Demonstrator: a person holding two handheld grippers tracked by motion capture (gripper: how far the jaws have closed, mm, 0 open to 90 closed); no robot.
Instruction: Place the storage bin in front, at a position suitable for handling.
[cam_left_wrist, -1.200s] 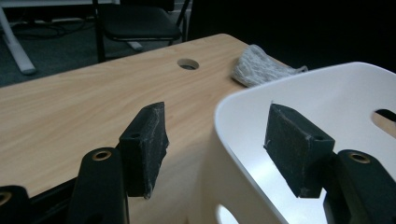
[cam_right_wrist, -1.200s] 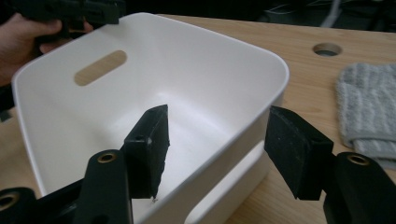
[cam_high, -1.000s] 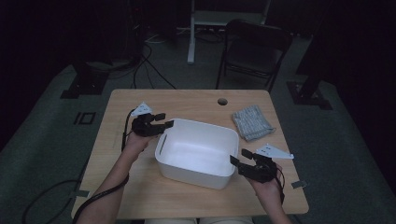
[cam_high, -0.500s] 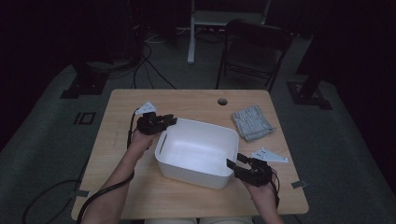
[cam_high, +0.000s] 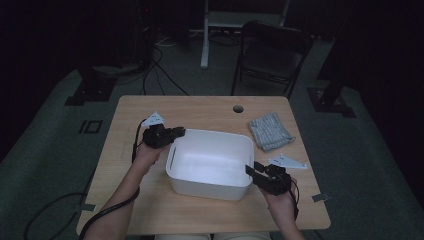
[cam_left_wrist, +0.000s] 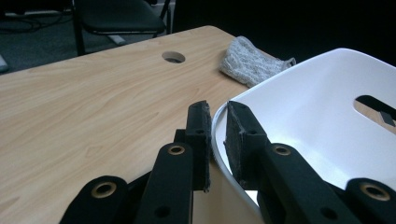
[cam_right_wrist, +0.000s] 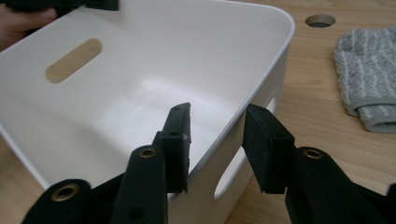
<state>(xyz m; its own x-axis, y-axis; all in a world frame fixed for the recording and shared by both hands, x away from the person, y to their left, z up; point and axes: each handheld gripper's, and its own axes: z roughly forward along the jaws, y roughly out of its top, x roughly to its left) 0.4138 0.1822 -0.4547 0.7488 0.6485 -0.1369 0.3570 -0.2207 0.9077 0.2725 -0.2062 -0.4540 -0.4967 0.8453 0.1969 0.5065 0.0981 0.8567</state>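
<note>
A white plastic bin (cam_high: 210, 155) with handle slots stands empty in the middle of the wooden table (cam_high: 200, 107). My left gripper (cam_high: 177, 132) is at the bin's left end. In the left gripper view its jaws (cam_left_wrist: 218, 126) straddle the bin (cam_left_wrist: 327, 102) rim; they have just been closing and their pads press on it from both sides. My right gripper (cam_high: 252, 170) is at the bin's near right corner. Its jaws (cam_right_wrist: 218, 112) have also just been closing and straddle the bin (cam_right_wrist: 140, 84) wall, with a gap on each side.
A folded grey knitted cloth (cam_high: 270, 131) lies on the table right of the bin, also in the gripper views (cam_left_wrist: 247, 63) (cam_right_wrist: 369, 70). A round cable hole (cam_high: 238, 108) is in the table's far side. A black chair (cam_high: 272, 55) stands beyond the table.
Both pairs of jaws have narrowed around the bin's rim, the left one down onto it. The hands have hardly shifted and the bin has stayed in place.
</note>
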